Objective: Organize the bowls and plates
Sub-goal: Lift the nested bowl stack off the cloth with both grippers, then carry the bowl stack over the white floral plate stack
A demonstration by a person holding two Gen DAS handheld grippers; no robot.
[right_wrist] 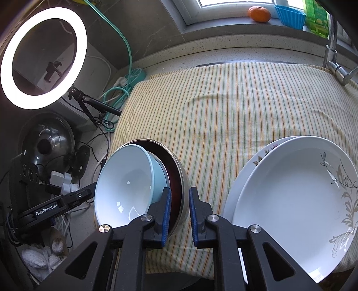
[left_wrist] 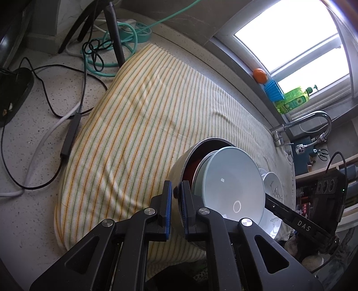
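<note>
Speckled stone kitchen counter [right_wrist: 223,52] under a window, covered by a yellow-and-green striped cloth [right_wrist: 223,107]. At the cloth's near edge: steel-walled bowl with dark red lining [left_wrist: 179,165], tilted on its side, nesting pale blue bowls [left_wrist: 232,185]. Left gripper [left_wrist: 176,210] clamped tight on the steel rim; right gripper [right_wrist: 180,215] straddles the same rim, jaws narrowly apart. Near right corner: stacked white floral plates [right_wrist: 295,190]. Far windowsill: orange [right_wrist: 259,13].
</note>
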